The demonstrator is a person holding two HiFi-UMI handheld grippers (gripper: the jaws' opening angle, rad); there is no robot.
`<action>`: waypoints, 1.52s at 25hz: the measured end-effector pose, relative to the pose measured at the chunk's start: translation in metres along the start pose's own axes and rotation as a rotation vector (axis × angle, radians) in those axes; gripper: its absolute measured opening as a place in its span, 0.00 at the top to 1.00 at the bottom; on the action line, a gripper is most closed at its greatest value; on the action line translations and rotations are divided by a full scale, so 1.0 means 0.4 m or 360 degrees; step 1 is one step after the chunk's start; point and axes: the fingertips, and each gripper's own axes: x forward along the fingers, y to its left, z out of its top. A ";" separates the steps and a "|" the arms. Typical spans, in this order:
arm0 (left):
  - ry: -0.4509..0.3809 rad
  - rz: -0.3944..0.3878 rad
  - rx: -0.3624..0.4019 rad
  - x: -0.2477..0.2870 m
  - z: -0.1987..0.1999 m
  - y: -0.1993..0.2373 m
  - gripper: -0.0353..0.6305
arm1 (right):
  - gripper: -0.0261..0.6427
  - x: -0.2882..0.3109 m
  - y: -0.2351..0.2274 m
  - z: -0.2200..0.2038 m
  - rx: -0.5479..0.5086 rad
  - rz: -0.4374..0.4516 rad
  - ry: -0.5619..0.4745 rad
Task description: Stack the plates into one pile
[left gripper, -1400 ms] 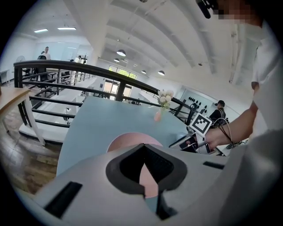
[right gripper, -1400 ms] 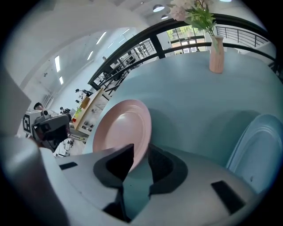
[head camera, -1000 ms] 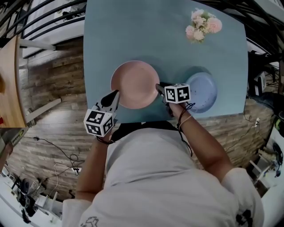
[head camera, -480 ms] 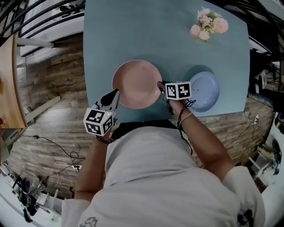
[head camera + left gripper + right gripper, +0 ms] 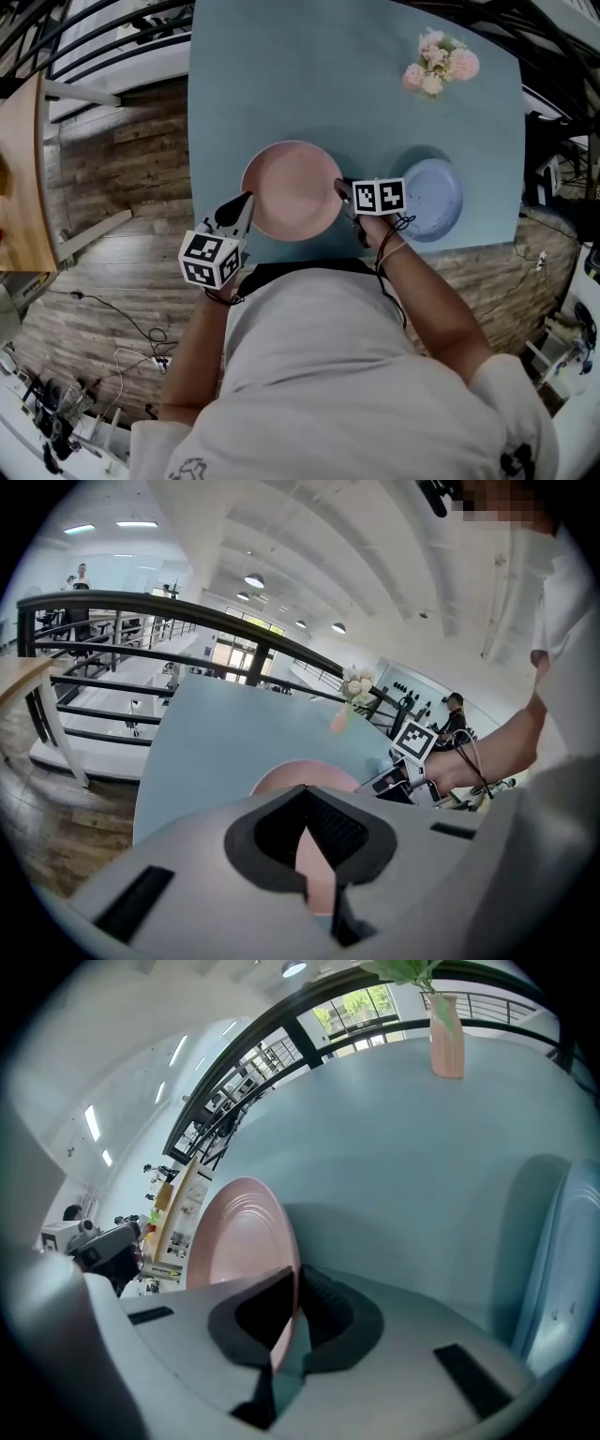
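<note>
A pink plate (image 5: pixel 291 187) lies on the light blue table (image 5: pixel 309 75) near its front edge, with a blue plate (image 5: pixel 433 199) to its right. My right gripper (image 5: pixel 341 187) is at the pink plate's right rim. In the right gripper view its jaws have just been closing and now pinch the thin rim of the pink plate (image 5: pixel 239 1241). The blue plate (image 5: pixel 572 1260) shows at that view's right edge. My left gripper (image 5: pixel 247 197) hovers off the pink plate's front left, tips together and empty. The pink plate (image 5: pixel 305 775) lies just beyond them.
A vase of pink flowers (image 5: pixel 436 61) stands at the table's far right. Wooden floor lies left of the table and along its front edge. A wooden counter (image 5: pixel 23 178) is at the far left, and black railings run behind the table.
My right gripper's jaws have closed onto the pink plate's right rim. The left gripper has kept its place. The head view has shifted slightly.
</note>
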 end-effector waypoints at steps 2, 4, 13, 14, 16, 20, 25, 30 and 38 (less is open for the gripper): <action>-0.0013 -0.0002 0.0010 -0.010 0.008 0.001 0.94 | 0.93 -0.011 0.013 0.007 -0.0001 0.0002 -0.0026; -0.0027 -0.0009 0.0024 -0.019 0.018 -0.001 0.94 | 0.93 -0.025 0.028 0.016 0.0005 0.0011 -0.0057; -0.0066 -0.0092 0.0154 -0.039 0.074 -0.031 0.94 | 0.93 -0.097 0.064 0.035 0.0034 0.0002 -0.0194; -0.0067 -0.0104 0.0167 -0.039 0.078 -0.034 0.94 | 0.93 -0.102 0.065 0.033 0.0038 -0.0003 -0.0206; -0.0067 -0.0130 0.0194 -0.038 0.086 -0.041 0.94 | 0.93 -0.114 0.068 0.029 0.0052 -0.0011 -0.0231; -0.0070 -0.0182 0.0246 -0.036 0.100 -0.064 0.94 | 0.93 -0.137 0.068 0.015 0.0095 -0.0021 -0.0284; -0.0061 -0.0238 0.0306 -0.032 0.104 -0.099 0.94 | 0.93 -0.171 0.054 -0.007 0.0153 -0.0038 -0.0354; -0.0034 -0.0262 0.0363 -0.022 0.092 -0.133 0.94 | 0.93 -0.201 0.024 -0.037 0.0199 -0.0035 -0.0412; -0.0021 -0.0252 0.0430 0.030 0.103 -0.242 0.94 | 0.93 -0.275 -0.069 -0.077 0.0225 0.0000 -0.0452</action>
